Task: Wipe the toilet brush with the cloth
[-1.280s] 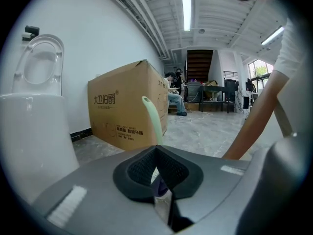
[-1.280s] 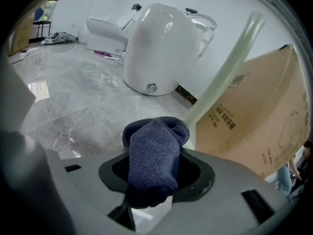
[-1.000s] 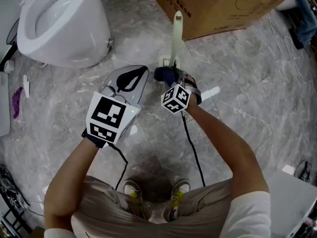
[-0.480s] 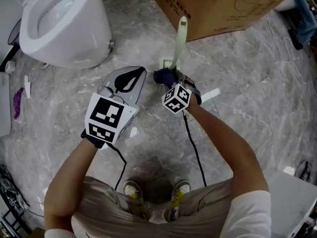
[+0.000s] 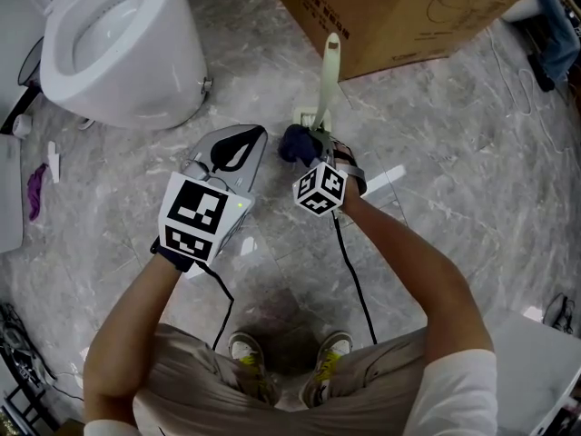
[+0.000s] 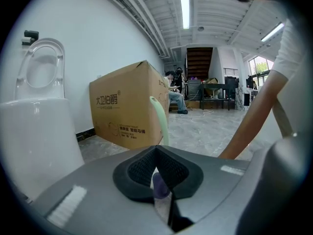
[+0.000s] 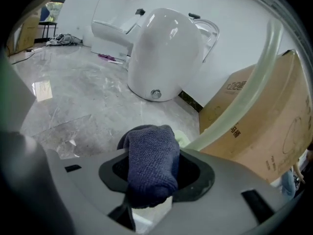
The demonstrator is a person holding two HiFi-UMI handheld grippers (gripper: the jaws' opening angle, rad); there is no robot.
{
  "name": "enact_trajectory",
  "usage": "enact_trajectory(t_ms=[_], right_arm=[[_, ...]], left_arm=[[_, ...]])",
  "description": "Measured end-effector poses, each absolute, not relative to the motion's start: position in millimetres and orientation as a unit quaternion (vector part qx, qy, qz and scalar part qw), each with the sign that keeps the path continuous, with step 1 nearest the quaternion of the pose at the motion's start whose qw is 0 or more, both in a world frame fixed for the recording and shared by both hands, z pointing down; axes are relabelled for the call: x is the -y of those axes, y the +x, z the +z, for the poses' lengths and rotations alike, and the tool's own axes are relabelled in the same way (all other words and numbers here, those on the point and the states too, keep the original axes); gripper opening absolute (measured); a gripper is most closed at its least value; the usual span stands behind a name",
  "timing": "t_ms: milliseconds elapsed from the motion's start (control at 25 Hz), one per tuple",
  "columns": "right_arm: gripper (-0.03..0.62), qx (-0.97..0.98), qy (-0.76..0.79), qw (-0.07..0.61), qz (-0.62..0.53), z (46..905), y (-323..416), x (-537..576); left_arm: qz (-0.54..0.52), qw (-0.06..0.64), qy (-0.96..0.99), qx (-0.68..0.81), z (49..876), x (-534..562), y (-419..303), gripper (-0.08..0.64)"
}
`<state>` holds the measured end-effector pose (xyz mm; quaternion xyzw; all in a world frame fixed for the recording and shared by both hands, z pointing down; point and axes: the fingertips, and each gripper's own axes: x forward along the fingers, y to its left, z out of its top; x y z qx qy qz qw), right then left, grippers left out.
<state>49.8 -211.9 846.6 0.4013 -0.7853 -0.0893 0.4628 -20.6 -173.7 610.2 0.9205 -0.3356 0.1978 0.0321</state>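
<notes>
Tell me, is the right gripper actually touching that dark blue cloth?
Touching. The right gripper view shows the cloth pinched between the two jaws of the right gripper, bulging out above them.

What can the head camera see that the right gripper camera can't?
Only the head view shows the person's shoes and the left gripper.
Only the right gripper view shows, up close, the right gripper with its fingers shut on the dark blue cloth.
Both show the white toilet, the cardboard box, the pale green brush handle and the cloth.
</notes>
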Motion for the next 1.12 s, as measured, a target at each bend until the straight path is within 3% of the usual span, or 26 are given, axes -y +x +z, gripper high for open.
enact_trajectory(t_ms=[1120], right_arm=[[0.186, 0.792, 0.414, 0.448, -0.021, 860, 59, 206]], left_arm=[[0.203, 0.037, 0.922, 0.326, 619, 174, -14, 0.002]])
